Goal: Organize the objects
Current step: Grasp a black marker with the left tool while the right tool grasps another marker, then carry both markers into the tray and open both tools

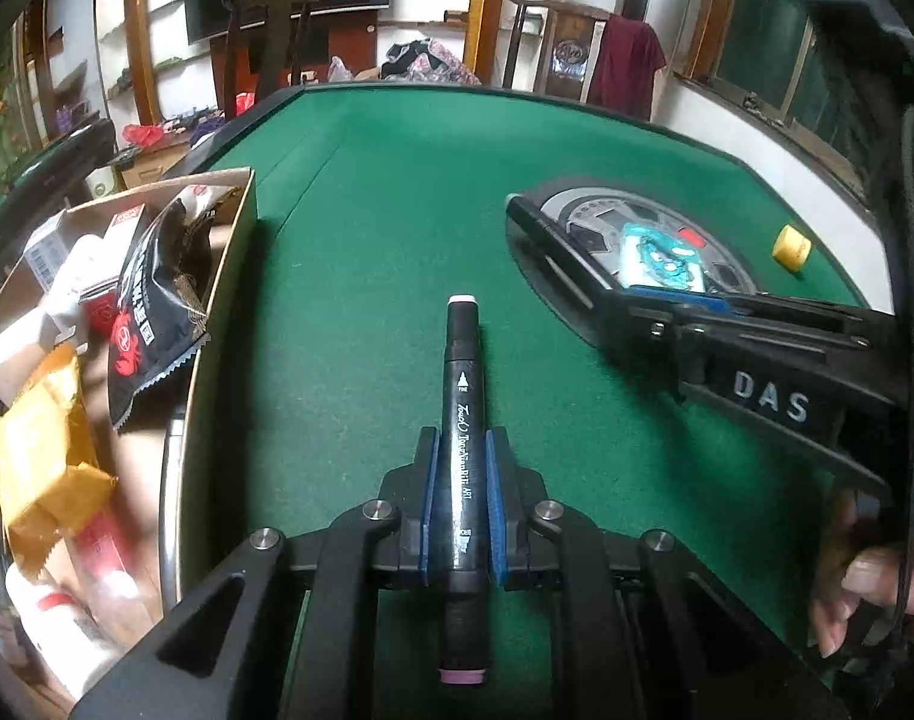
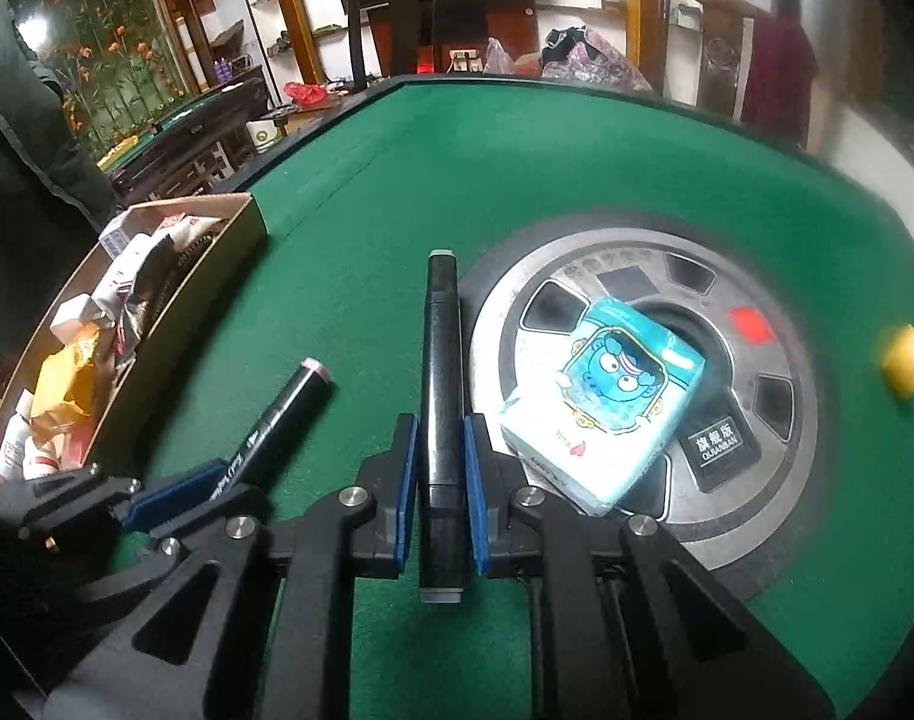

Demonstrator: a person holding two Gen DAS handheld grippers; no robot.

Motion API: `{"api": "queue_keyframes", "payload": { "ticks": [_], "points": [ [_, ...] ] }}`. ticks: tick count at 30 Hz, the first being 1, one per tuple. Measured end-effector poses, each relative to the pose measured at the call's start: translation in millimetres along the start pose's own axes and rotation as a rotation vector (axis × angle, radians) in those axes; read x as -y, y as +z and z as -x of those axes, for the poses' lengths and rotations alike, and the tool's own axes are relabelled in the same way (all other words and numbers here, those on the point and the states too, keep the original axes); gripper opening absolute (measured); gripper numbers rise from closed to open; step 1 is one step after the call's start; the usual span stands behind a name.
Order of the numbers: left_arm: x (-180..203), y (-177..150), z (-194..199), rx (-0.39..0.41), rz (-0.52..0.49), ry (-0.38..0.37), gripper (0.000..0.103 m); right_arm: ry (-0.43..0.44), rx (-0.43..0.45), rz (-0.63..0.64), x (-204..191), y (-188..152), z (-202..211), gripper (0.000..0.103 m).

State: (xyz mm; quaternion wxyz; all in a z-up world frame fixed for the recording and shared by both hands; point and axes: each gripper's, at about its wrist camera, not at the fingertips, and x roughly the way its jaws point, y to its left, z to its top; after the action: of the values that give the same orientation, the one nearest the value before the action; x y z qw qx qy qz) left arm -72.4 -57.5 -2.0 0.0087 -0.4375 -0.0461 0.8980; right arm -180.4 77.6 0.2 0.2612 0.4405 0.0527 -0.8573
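Note:
My left gripper (image 1: 462, 468) is shut on a black marker with purple end caps (image 1: 462, 384), which points away over the green felt table (image 1: 397, 210). My right gripper (image 2: 440, 456) is shut on a second black marker with grey caps (image 2: 440, 360), beside the round metal hub (image 2: 751, 438). In the right wrist view the left gripper (image 2: 217, 480) and its purple-capped marker (image 2: 289, 402) show at lower left. In the left wrist view the right gripper (image 1: 667, 306) reaches in from the right with its marker (image 1: 535, 222). A blue cartoon tissue pack (image 2: 607, 396) lies on the hub.
A cardboard box (image 1: 229, 264) full of packets, bottles and small boxes stands at the table's left edge. A small yellow block (image 1: 791, 247) lies on the felt at far right. A hand (image 1: 865, 588) grips the right handle. Chairs stand beyond the far edge.

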Motion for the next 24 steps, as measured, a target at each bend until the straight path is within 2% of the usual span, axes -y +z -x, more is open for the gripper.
{"api": "queue_keyframes", "payload": {
  "ticks": [9,24],
  "points": [
    [5.0,-5.5,39.3,0.106,-0.043,0.094,0.011,0.032,0.026,-0.032,1.8,3.9,10.3,0.012],
    [-11.2,-9.7,82.2,0.189,-0.031,0.113,0.012,0.067,0.063,-0.016,-20.3,0.1,26.8,0.012]
  ]
}}
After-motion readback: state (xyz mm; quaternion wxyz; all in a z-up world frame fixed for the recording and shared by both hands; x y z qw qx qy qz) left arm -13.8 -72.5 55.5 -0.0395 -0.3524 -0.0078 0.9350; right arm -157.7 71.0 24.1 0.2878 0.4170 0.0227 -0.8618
